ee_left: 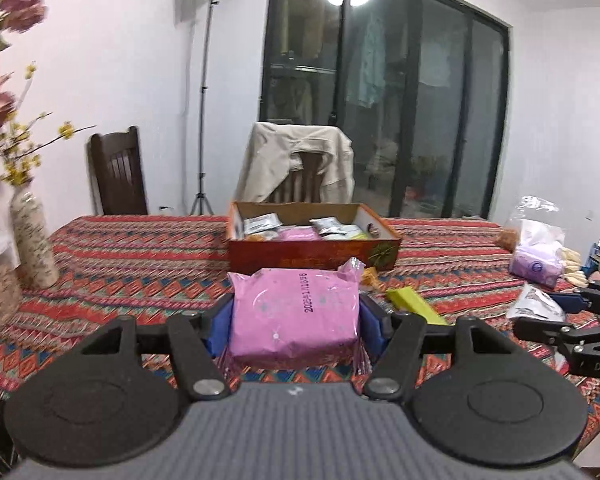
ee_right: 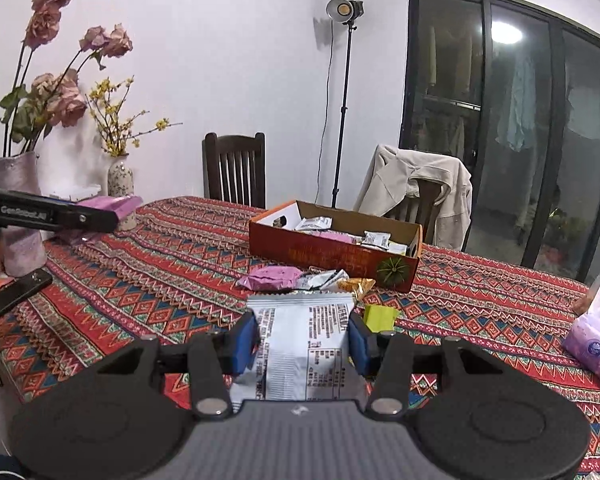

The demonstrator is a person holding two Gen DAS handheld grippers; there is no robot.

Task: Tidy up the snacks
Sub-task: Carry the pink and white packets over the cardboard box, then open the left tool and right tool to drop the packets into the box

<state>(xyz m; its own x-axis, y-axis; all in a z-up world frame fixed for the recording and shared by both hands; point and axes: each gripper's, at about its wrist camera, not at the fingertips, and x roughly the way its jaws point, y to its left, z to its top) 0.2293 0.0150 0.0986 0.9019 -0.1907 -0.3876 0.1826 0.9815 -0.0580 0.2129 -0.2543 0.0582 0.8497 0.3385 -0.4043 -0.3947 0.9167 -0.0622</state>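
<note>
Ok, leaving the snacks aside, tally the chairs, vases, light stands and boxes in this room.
wooden chairs: 2
vases: 2
light stand: 1
cardboard box: 1
Total: 6

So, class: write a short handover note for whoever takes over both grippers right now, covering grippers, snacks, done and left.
Left gripper: shut on a pink packet, held above the table.
Right gripper: shut on a white packet, also lifted.
The cardboard box sits mid-table on the patterned tablecloth and already holds several packets.
Still loose in front of the box: another pink pack, a crumpled silver wrapper, an orange snack and a yellow-green pack.
Left to do: drop both held packets into the box, then collect the loose ones.
</note>
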